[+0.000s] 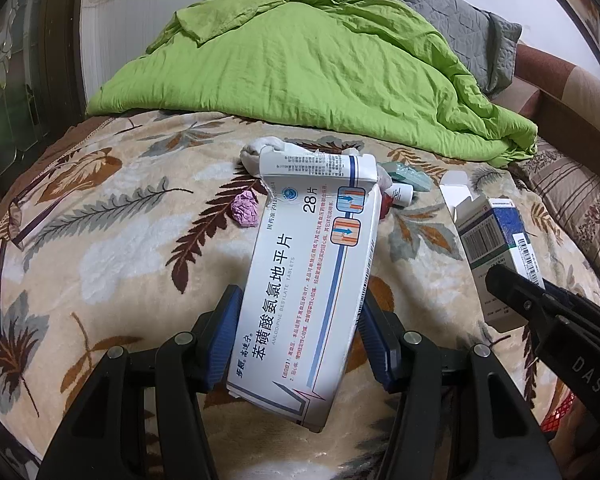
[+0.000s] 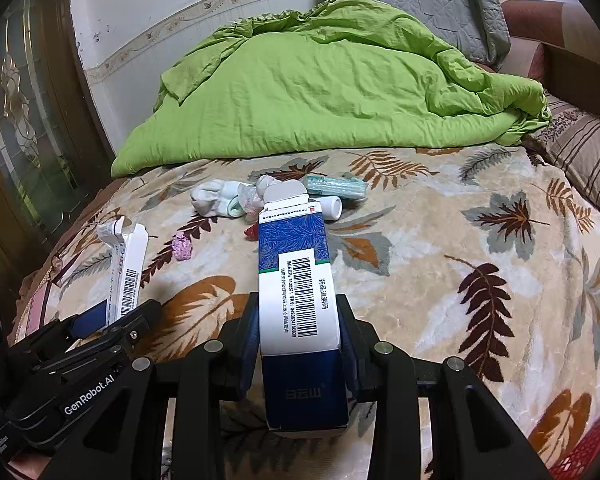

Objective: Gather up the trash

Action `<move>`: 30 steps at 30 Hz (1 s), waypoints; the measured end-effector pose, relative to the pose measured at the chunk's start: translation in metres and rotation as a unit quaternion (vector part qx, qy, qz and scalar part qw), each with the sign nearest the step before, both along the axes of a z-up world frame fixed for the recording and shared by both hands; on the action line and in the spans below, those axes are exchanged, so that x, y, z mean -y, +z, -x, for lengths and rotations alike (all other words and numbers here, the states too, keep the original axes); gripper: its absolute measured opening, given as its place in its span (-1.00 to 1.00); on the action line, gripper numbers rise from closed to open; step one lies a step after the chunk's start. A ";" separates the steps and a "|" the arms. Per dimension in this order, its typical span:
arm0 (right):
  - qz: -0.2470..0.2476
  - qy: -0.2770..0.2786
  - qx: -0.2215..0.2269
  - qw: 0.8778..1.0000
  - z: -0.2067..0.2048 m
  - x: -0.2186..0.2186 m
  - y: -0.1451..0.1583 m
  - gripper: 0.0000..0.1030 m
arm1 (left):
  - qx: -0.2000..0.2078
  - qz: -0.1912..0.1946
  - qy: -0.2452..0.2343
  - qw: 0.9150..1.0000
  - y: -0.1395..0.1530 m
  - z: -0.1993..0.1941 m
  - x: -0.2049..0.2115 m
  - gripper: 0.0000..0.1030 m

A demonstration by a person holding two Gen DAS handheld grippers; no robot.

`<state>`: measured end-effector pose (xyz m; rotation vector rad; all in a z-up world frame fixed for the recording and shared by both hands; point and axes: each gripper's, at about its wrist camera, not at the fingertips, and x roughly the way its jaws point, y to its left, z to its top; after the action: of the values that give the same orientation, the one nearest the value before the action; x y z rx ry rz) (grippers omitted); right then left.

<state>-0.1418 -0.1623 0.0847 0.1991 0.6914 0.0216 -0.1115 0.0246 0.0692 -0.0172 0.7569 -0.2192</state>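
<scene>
Bed (image 1: 112, 216): leaf-print blanket carries everything; a green quilt (image 1: 300, 72) is heaped along its far edge.
White box (image 1: 312, 280): my left hand-held gripper (image 1: 300, 320) is clamped on its two long sides. It is lifted off the blanket, long axis pointing away from me toward the far edge, torn flap at the far end.
Blue box (image 2: 296, 300): my right hand-held gripper (image 2: 300, 328) is closed on its sides, barcode up, open flap at the far end, long axis also running away from me.
Loose trash (image 2: 268, 196): a small pile near the middle of the bed, just short of the quilt: white wads, a teal blister pack (image 2: 336, 188), a small white tube (image 2: 334, 206).
Pink wad (image 1: 245, 209): lies apart from the pile, toward the left edge.
Key relation: the pile lies straight ahead of both hands, beyond the box tips. The pink wad is nearer my left. I judge both hands full, so the boxes need dropping off first.
</scene>
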 end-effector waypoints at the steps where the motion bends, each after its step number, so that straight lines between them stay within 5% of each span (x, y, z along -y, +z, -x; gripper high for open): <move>1: 0.000 0.000 0.000 1.000 0.000 0.000 0.000 -0.26 | 0.000 -0.002 0.000 1.000 -0.001 0.000 0.001 0.09; 30: -0.011 -0.001 0.001 1.000 -0.002 0.002 0.000 -0.26 | 0.012 -0.032 -0.007 0.999 -0.005 -0.002 0.013 0.09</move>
<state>-0.1399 -0.1642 0.0843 0.2219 0.6900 0.0271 -0.1092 0.0115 0.0640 0.0506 0.7397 -0.2087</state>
